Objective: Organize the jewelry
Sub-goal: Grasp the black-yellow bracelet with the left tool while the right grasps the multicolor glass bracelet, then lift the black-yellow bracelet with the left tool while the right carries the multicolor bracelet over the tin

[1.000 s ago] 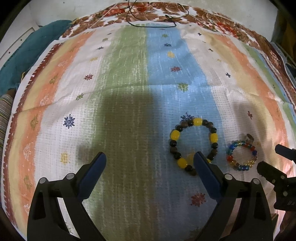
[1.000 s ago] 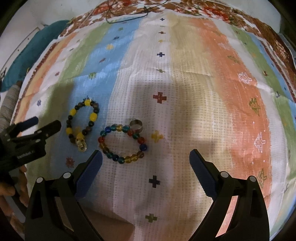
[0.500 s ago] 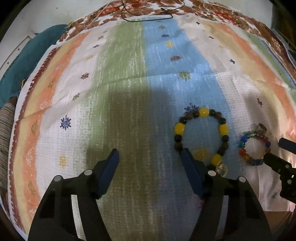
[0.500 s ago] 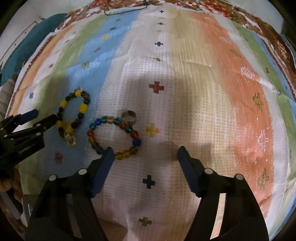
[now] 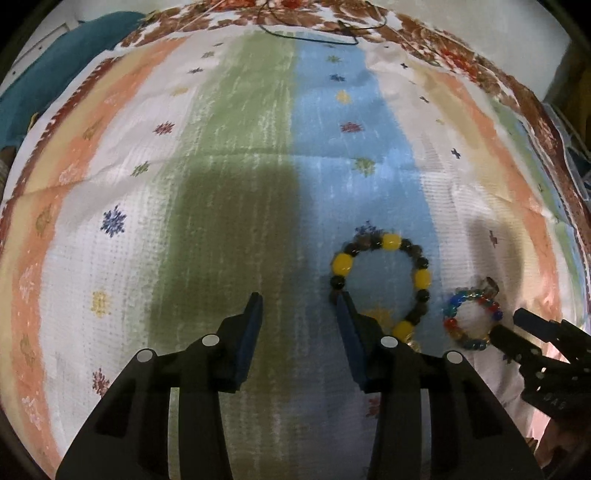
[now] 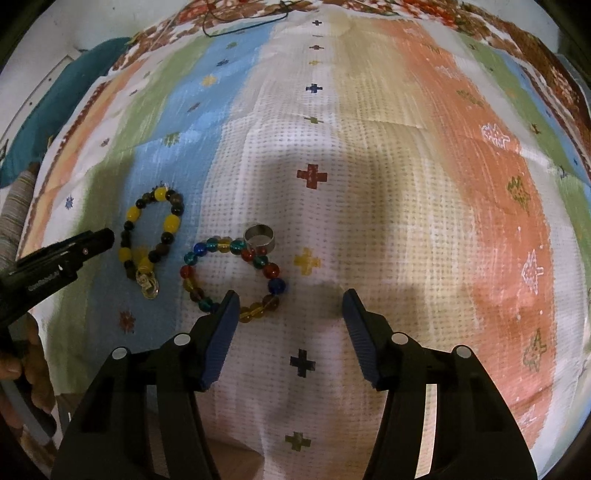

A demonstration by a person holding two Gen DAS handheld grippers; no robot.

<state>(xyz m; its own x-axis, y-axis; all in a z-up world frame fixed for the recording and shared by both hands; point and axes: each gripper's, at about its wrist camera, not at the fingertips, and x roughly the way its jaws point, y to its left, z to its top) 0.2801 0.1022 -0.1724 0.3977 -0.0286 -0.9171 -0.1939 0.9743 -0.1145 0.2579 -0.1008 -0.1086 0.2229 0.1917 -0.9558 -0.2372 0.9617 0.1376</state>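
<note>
A yellow-and-dark bead bracelet (image 5: pixel 382 282) (image 6: pixel 151 240) lies on the striped cloth, with a clear charm (image 6: pixel 147 286) at its near end. A smaller multicoloured bead bracelet (image 5: pixel 471 319) (image 6: pixel 232 278) lies to its right, and a silver ring (image 6: pixel 260 238) touches that bracelet's far side. My left gripper (image 5: pixel 299 306) is open and empty, its right finger beside the yellow bracelet's left edge. My right gripper (image 6: pixel 290 302) is open and empty, its left finger at the multicoloured bracelet's near edge. Each gripper shows in the other's view.
The striped patterned cloth (image 5: pixel 258 147) covers the whole surface. A thin black cord (image 5: pixel 314 33) lies at the far edge. A teal cloth (image 5: pixel 44 85) sits at the far left. The cloth's front edge runs just under both grippers.
Both grippers' fingers have narrowed from wide open to a smaller gap. The left gripper has shifted right next to the yellow bracelet; the right gripper has moved nearer the multicoloured one.
</note>
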